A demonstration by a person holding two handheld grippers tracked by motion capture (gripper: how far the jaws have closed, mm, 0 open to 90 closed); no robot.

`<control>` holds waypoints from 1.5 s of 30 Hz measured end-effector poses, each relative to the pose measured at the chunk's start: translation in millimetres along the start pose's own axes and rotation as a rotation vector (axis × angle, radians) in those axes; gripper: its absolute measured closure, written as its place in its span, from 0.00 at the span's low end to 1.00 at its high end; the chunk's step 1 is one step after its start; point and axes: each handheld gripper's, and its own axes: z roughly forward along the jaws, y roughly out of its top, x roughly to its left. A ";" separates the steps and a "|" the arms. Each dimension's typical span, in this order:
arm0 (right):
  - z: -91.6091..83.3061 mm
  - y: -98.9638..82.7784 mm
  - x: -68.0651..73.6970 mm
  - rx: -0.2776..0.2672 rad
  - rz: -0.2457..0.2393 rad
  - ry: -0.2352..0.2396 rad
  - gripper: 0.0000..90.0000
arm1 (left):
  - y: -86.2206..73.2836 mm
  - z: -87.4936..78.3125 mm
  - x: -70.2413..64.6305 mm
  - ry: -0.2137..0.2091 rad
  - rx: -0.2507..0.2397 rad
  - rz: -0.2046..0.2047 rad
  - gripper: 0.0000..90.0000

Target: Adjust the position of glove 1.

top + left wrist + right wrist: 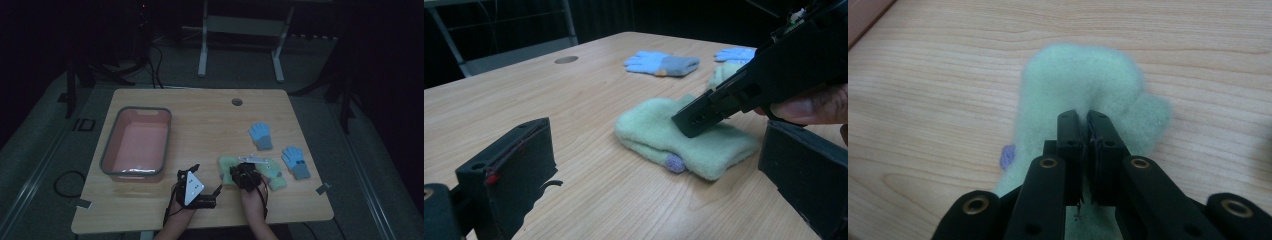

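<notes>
Low and right of centre in the high view, on the tabletop (210,125): pale green mitten (252,172), lying flat under the right tool (244,176). Could slip free on the lift, since the hold looks like a thin pinch of fleece near one end. Could also drag or unfold and catch the second green mitten (275,177) touching it. Could snag the two blue gloves (261,136) further right if swung wide.

Right tool (1083,120): pressed together, tips sunk into a fold of the green mitten (1083,95) at the middle of the right gripper view. Left tool (659,165): spread wide, nothing between, hovering just short of the mitten (684,137). Pink tub (136,145) at the left, well apart.
</notes>
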 end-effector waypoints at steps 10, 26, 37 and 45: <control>-27.7 22.9 -13.6 -0.063 -0.203 0.031 0.74 | 0.5 1.0 -0.8 -0.004 0.010 0.011 0.02; -55.3 49.3 -74.0 0.000 -0.344 0.081 0.70 | 0.7 1.5 -1.2 -0.005 0.014 0.015 0.02; -65.3 26.2 -118.4 0.063 -0.364 0.094 0.68 | 1.0 2.2 -1.9 -0.005 0.021 0.020 0.02; -64.8 13.4 -133.5 0.109 -0.363 0.077 0.71 | 1.2 2.4 -2.3 -0.002 0.024 0.023 0.02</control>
